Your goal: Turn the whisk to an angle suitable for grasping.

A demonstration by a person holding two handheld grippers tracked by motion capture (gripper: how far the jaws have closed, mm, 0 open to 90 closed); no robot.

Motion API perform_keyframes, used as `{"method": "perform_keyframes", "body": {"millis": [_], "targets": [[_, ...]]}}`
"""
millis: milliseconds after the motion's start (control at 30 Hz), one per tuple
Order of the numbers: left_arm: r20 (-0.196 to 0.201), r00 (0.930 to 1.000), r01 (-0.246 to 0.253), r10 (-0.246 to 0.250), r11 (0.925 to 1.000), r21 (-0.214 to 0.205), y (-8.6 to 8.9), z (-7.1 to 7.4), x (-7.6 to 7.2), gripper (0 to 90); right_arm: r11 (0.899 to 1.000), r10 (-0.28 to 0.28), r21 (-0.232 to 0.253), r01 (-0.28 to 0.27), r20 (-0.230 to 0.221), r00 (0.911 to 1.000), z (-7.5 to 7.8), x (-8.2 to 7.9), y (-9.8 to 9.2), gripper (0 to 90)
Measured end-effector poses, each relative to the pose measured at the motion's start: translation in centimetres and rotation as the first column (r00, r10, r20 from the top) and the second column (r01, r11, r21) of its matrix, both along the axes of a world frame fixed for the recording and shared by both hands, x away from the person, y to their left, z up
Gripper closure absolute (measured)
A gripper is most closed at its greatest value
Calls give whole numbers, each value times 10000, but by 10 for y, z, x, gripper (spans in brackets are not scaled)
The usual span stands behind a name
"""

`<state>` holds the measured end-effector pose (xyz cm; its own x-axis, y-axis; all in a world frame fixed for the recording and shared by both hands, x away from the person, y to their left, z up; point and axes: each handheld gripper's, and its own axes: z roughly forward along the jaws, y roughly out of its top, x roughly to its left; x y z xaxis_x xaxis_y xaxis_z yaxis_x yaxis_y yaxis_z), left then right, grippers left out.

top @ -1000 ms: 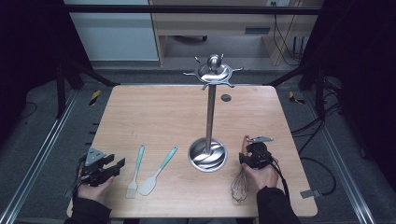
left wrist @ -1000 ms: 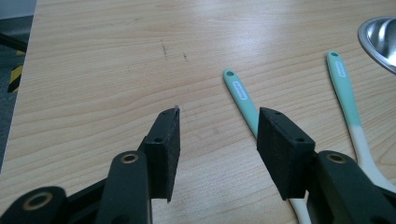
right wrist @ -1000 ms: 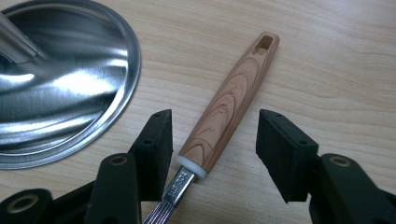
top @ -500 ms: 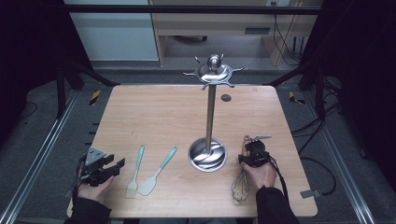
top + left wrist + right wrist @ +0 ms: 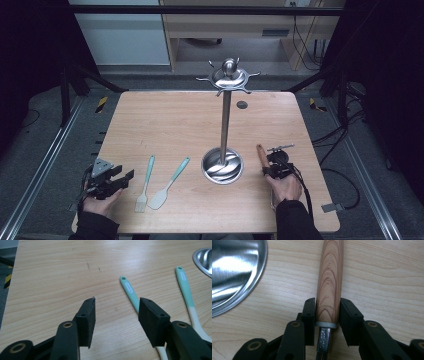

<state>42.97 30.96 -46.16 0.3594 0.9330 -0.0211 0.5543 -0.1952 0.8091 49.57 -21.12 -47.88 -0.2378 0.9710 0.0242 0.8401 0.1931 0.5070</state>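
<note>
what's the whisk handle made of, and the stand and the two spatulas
Whisk handle: looks like varnished wood, with grain rings showing; a pale collar joins it to a shiny metal shank.
Stand: polished steel by its mirror reflections.
Two spatulas: probably silicone or plastic, matte teal fading to cream; hard to tell which.

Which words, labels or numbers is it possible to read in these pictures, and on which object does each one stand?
No text can be read for certain.
White label on the brush handle: print too small to read.
White label on the spatula handle: print too small to read.
Mark burnt into the wooden whisk handle: faint, not legible.
Stamp on the metal neck of the whisk: characters blurred, not legible.
</note>
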Motion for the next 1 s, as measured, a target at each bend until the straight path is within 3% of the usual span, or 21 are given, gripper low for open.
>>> {"method": "perform_keyframes", "body": {"millis": [133,233,367,467,633,733,933,1000], "targets": [[104,9999,58,-58,10000,-19,-1,-1,0,474,9996,246,-109,-245,77,9997,2,-2,1,623],[220,9996,184,-184,9998,1,0,-1,0,474,9988,459,-214,-449,476,9978,11,-7,1,552],[247,9993,278,-281,9995,137,-1,-2,1,476,9975,699,-192,-687,708,9950,21,-17,-3,535],[298,9990,324,-329,9993,186,-1,-2,0,482,9948,932,-505,-890,869,9918,23,-24,-6,527],[301,9990,314,-319,9994,162,-1,-2,0,485,9919,1255,-309,-1230,1008,9870,22,-30,-10,522],[278,9991,326,-330,9993,174,-1,-2,1,485,9914,1309,-100,-1305,816,9880,22,-31,-9,551],[221,9990,379,-383,9991,191,-1,-2,1,486,9918,1237,-386,-1219,498,9911,16,-30,-10,533],[210,9991,362,-365,9992,144,-1,-3,1,487,9928,1152,-387,-1136,412,9925,14,-29,-11,572]]}}
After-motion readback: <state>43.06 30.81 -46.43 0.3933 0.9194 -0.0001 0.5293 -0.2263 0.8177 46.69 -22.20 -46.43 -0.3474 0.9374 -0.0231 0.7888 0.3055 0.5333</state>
